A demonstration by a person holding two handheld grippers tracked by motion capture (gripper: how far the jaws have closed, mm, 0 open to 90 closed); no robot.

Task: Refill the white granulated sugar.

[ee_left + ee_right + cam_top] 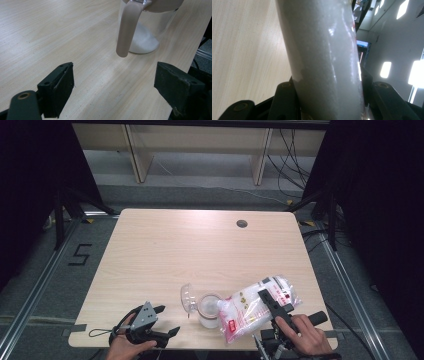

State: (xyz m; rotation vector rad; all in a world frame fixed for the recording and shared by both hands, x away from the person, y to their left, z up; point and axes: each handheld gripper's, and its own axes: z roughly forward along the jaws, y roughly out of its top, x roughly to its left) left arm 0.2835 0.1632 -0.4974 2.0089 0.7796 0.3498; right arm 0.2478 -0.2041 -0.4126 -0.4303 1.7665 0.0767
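If the bag [257, 307] tips too fast, white grains could spill past the jar [209, 310] onto the table [200, 250]. Held between the right gripper's [272, 304] 2 jaws, the bag leans with its corner over the jar. Nearby, the left gripper [160, 320] waits with wide jaws, holding nothing

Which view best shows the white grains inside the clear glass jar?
The left gripper view: white grains show piled against the clear glass jar wall. The high view shows the jar small, the bag's end at its mouth. Right gripper view: the bag.
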